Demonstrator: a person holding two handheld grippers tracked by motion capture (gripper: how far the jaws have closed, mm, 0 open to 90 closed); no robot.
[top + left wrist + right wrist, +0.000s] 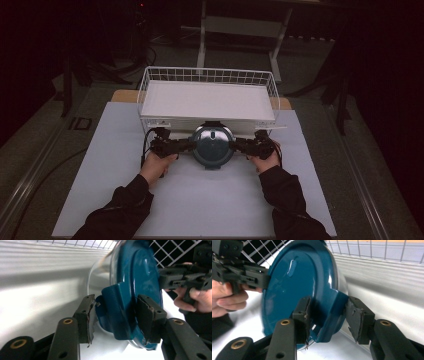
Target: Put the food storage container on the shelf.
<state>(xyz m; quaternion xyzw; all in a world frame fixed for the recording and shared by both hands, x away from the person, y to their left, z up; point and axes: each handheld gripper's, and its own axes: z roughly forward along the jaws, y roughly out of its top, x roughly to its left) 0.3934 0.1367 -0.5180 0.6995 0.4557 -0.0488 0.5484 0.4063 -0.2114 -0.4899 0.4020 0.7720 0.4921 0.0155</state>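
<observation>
Blue pot lid point(213, 145): round, glass-centred, positioned just in front of the white wire basket point(207, 75), against its front edge, on the white table top point(200, 200). Tilted on edge in both gripper views, blue rim facing the cameras.

Left gripper point(176, 146): placed at the lid's left side, in front of the basket. Jaws half spread around a blue handle tab point(117, 312) of the lid. Right pad touching the tab's edge; left pad point(86, 315) just beside it, with a narrow gap visible. No firm pinch discernible.

Right gripper point(246, 146): placed at the lid's right side, mirrored to the left one. Jaws half spread around the opposite blue tab point(329, 315). Left pad against the tab; right pad point(357, 317) slightly apart from it.

Basket: empty white tray floor, wire walls behind the lid.
</observation>
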